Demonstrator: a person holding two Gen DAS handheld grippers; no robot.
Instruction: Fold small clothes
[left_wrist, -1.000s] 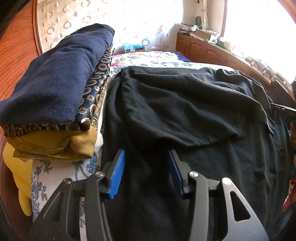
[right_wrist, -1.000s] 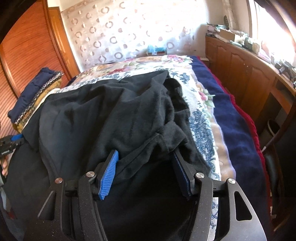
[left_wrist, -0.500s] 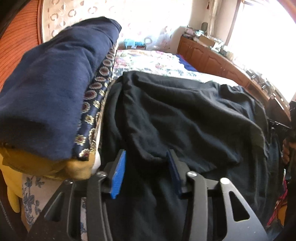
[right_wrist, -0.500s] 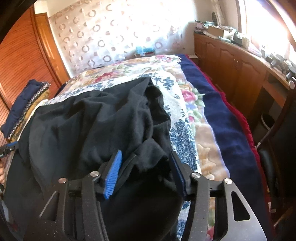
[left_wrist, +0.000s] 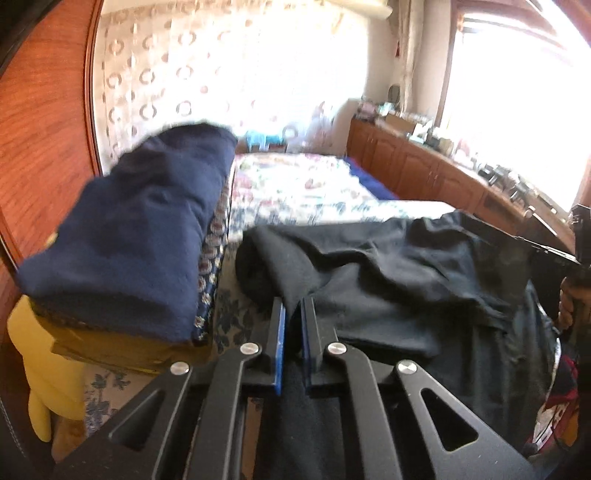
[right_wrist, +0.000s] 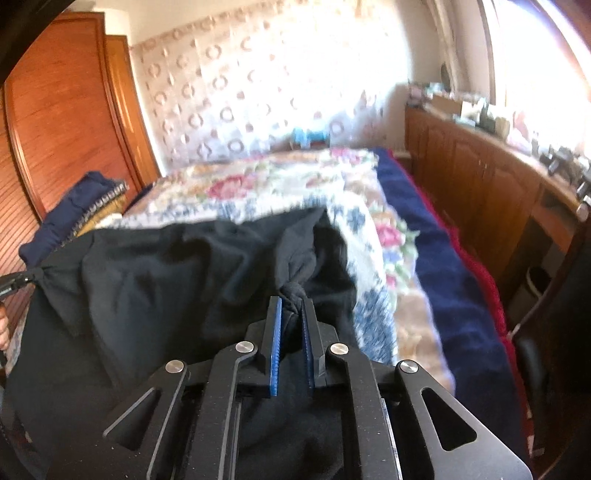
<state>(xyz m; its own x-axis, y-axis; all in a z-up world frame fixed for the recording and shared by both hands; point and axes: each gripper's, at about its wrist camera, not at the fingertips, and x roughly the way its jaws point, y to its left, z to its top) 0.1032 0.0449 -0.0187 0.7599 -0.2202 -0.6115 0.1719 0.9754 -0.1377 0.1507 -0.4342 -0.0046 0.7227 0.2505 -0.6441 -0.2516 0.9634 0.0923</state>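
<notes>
In the left wrist view, the left gripper had its fingers clamped on the black garment, lifting its near edge off the floral bedspread for a fold, beside a stack of folded clothes. In the right wrist view, the right gripper pinched a bunched corner likewise; wooden cabinets lined the wall.

Black garment between the blue-padded jaws. Left of the jaws, a stack: navy on top, then a navy medallion print, then mustard. Beyond the jaws, the bed has a white cover with blue and pink flowers, edged navy and red.
</notes>
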